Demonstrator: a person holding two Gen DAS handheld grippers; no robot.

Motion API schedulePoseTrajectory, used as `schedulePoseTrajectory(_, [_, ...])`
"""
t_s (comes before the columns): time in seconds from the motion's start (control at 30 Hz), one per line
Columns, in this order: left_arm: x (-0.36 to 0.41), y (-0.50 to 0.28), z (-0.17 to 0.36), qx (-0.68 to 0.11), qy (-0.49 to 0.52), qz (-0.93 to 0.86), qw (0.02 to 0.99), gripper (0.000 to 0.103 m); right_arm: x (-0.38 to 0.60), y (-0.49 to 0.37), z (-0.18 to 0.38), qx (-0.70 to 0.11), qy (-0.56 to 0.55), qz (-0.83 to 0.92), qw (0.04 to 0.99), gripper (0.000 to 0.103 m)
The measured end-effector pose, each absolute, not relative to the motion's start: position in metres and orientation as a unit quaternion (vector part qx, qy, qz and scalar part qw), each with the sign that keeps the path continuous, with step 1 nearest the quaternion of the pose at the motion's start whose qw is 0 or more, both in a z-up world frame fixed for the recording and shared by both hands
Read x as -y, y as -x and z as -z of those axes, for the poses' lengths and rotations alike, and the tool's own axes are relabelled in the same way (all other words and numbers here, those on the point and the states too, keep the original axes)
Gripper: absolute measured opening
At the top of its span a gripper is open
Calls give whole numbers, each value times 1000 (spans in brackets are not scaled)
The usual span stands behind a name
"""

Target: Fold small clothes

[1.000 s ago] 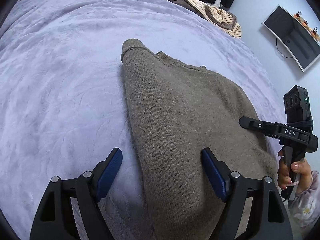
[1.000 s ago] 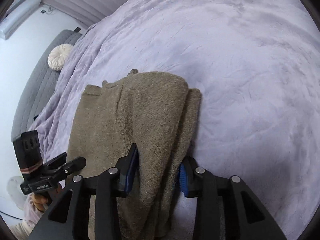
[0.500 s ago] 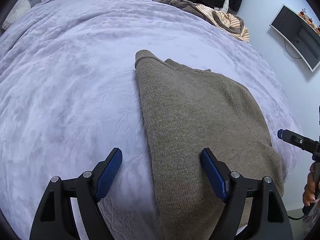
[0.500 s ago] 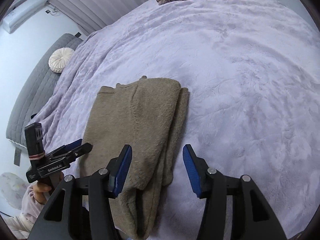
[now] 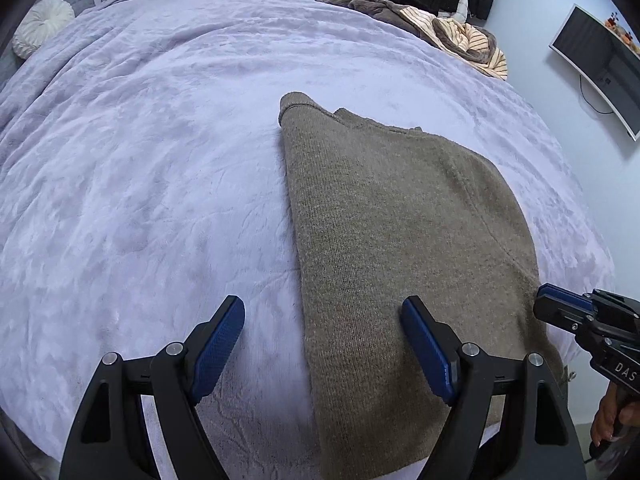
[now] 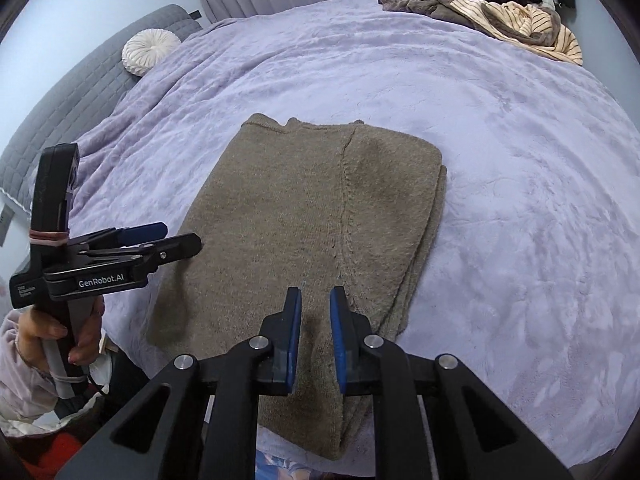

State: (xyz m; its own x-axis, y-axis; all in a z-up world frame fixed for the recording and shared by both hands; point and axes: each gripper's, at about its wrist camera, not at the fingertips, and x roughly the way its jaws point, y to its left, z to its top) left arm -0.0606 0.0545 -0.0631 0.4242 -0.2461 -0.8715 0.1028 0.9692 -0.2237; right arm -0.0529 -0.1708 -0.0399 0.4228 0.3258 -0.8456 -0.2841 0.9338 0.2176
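Observation:
A brown knitted sweater lies folded lengthwise on the lilac bed cover, its near end over the bed's front edge. It also shows in the right wrist view, with both sides folded in. My left gripper is open wide and empty above the sweater's left edge near its near end; it shows from the side in the right wrist view. My right gripper hovers above the sweater's near end with its jaws narrowed to a small gap and nothing between them. Its tip shows in the left wrist view.
A pile of striped and dark clothes lies at the far right corner of the bed. A round white cushion rests against the grey headboard at the left. A monitor hangs on the right wall.
My right gripper let go of the sweater's folded right side, drew back and up, then narrowed its jaws. My left gripper also rose and pulled back, staying open.

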Motion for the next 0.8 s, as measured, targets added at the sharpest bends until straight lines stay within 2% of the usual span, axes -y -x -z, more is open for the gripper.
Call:
schedulePoseTrajectory(0.7, [-45,99,89,-548,69,98,828,82,188,76,82,-502,-4,-144,853,14])
schedulePoseTrajectory(0.8, [-45,101,91,-550,65,92,828,89,190,80,80,-498,-10,-140,856,14])
